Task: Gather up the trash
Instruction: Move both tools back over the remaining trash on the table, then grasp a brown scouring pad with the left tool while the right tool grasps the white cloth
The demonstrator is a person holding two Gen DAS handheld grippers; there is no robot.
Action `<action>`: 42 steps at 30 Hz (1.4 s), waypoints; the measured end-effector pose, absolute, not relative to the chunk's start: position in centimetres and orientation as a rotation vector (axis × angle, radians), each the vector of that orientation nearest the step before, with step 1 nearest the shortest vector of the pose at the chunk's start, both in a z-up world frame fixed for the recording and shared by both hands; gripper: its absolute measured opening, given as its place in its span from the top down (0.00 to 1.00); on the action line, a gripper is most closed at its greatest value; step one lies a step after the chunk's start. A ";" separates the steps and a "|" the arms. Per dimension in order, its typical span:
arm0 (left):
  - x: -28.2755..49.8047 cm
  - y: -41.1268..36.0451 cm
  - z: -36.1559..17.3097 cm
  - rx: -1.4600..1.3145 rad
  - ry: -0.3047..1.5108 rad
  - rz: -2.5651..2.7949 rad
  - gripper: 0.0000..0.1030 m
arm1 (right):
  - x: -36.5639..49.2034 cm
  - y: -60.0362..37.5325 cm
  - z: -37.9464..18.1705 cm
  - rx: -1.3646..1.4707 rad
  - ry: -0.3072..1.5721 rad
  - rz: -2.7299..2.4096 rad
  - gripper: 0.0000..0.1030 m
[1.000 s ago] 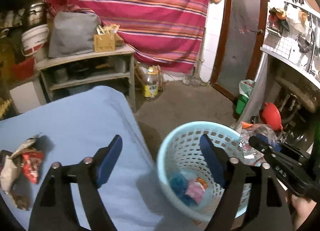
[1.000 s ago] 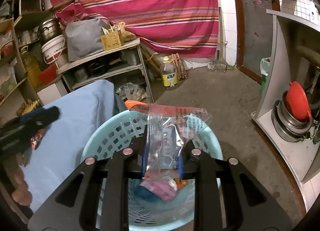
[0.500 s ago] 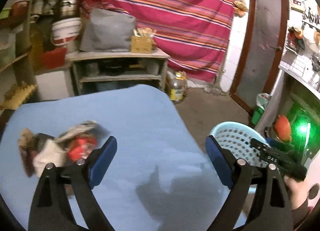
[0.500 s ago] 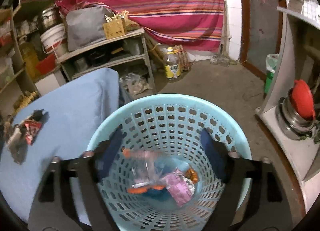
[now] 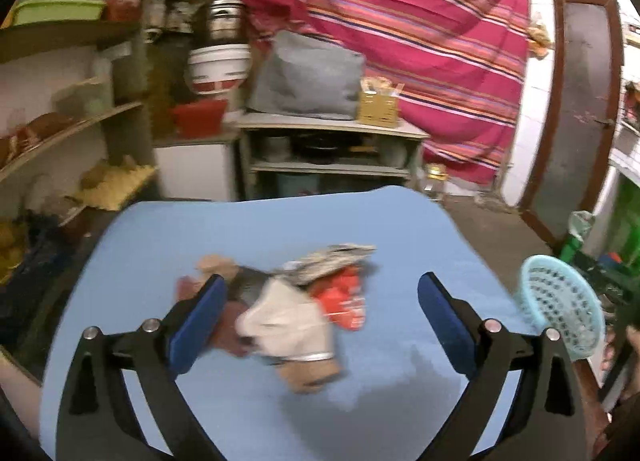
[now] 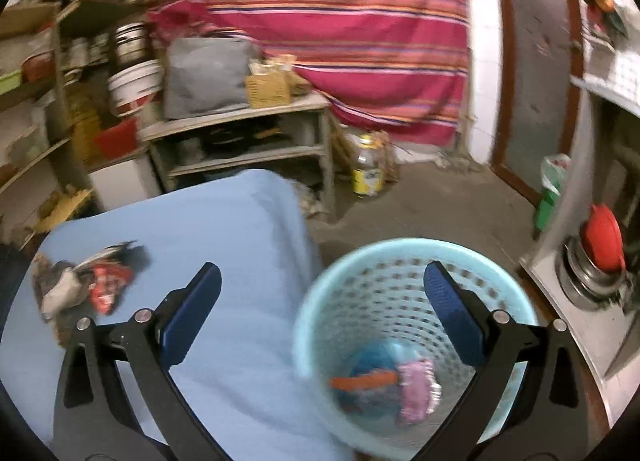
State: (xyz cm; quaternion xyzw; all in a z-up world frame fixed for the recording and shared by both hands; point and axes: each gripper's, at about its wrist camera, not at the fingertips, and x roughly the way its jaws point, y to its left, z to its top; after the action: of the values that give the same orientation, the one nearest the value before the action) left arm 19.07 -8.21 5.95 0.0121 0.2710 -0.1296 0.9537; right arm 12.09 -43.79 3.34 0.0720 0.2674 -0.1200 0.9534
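No text can be read — motion blur smears everything. The red wrapper (image 5: 343, 303) and the bottle (image 6: 367, 170) bear only illegible print.

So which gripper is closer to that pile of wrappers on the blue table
Left. The left gripper hangs open right over the wrapper pile; the right gripper is open over by the basket, pile off to its side.
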 end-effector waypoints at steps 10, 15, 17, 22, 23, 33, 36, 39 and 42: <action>20.8 0.0 2.0 0.049 0.587 -0.115 0.08 | 14.4 -32.3 2.9 0.003 0.544 -0.093 0.04; 21.7 2.4 0.2 0.051 0.613 -0.091 0.08 | 15.8 -30.7 1.4 0.022 0.597 -0.083 0.04; 21.9 2.9 -0.4 0.052 0.627 -0.086 0.08 | 16.2 -30.2 1.2 0.029 0.600 -0.066 0.04; 23.0 4.2 -1.7 0.037 0.671 -0.085 0.07 | 16.8 -29.1 0.8 0.013 0.603 -0.058 0.04; 23.2 4.2 -1.9 0.034 0.679 -0.087 0.07 | 17.1 -28.9 0.6 0.015 0.609 -0.058 0.04; 26.0 4.0 -5.0 0.064 0.751 -0.119 0.07 | 19.7 -28.0 -0.9 0.052 0.661 -0.022 0.04; 27.3 3.9 -5.7 0.086 0.753 -0.154 0.07 | 20.3 -27.1 -1.4 0.038 0.674 -0.011 0.04; 28.6 4.0 -6.3 0.093 0.766 -0.211 0.07 | 20.8 -26.5 -1.8 0.023 0.684 -0.002 0.04; 29.4 4.3 -6.9 0.073 0.779 -0.236 0.07 | 21.3 -25.9 -2.2 0.017 0.694 0.006 0.04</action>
State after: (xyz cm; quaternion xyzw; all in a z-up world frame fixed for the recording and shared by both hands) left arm 29.45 4.27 -6.91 0.0357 0.3785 -0.1150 0.9177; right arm 21.27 -25.92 -2.20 0.0085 0.3399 0.0029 0.9404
